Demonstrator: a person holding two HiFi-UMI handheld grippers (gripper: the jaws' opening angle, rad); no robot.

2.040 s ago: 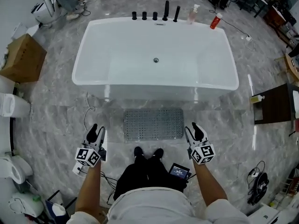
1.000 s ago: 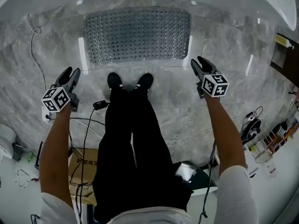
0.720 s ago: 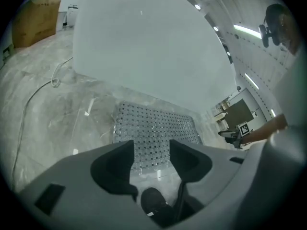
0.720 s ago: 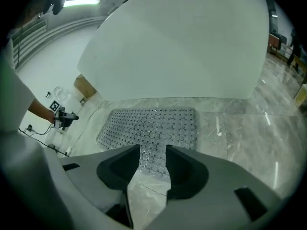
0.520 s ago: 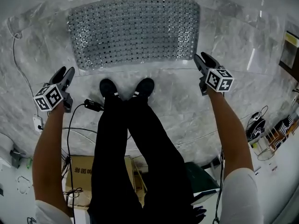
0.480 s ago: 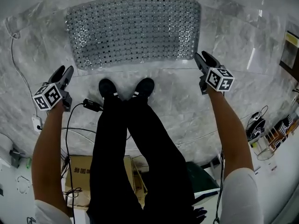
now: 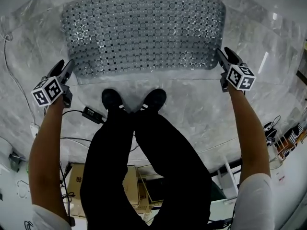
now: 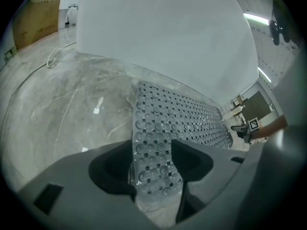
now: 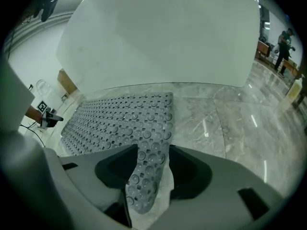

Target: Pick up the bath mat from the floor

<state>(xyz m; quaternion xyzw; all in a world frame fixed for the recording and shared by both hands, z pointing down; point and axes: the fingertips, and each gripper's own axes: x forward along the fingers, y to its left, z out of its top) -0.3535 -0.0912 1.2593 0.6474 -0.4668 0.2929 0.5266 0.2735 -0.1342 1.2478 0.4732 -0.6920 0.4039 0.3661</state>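
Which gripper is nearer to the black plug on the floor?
Left. The left gripper is close beside the plug; right gripper is beyond both shoes. Both jaws are opening, mat corners between them.

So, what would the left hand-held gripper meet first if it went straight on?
The bath mat: its end lies between the opening jaws of the left hand-held gripper, seemingly not pressed.
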